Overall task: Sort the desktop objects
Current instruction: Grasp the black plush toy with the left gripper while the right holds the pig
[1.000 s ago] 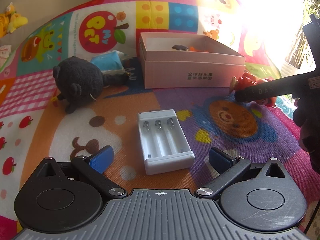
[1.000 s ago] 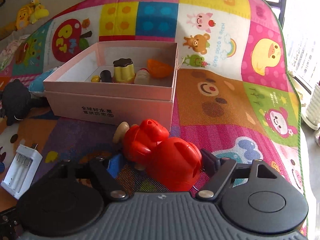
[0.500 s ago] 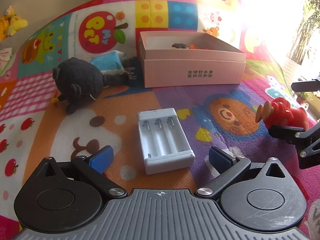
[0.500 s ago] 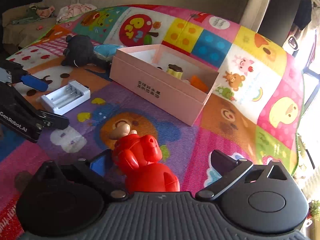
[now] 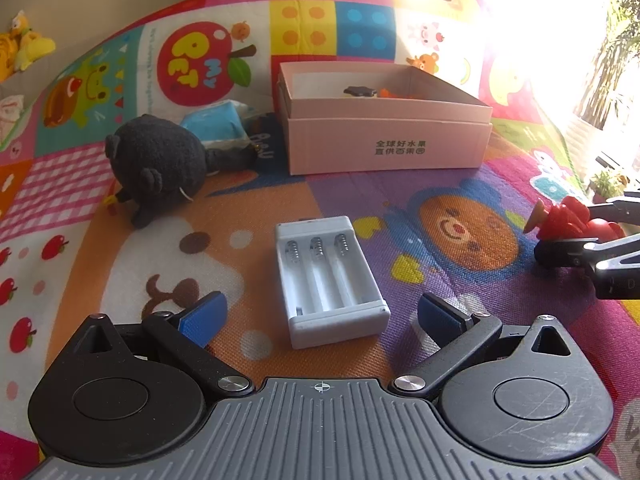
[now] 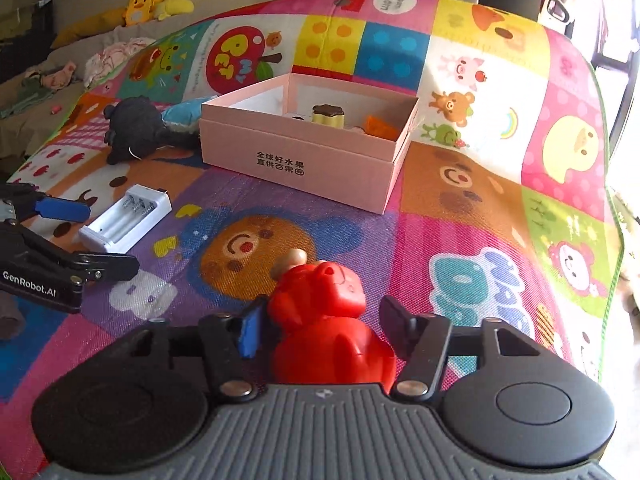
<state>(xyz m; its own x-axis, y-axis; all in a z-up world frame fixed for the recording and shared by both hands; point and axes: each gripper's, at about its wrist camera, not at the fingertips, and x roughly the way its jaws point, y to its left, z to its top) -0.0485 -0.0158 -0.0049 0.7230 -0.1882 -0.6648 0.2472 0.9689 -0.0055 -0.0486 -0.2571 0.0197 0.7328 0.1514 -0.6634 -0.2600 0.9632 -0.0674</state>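
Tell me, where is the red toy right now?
In the right wrist view, the red toy sits low in the middle, between the closing right tongs, on the mat in front of the pink box.

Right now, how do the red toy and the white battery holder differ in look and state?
The red toy is rounded and glossy; the battery holder is a flat white tray with three empty slots. The red toy sits between the right gripper's closing jaws; the battery holder lies in front of the left gripper, whose jaws stand wide open, not touching it. Both are plastic, and both are still outside the pink box.
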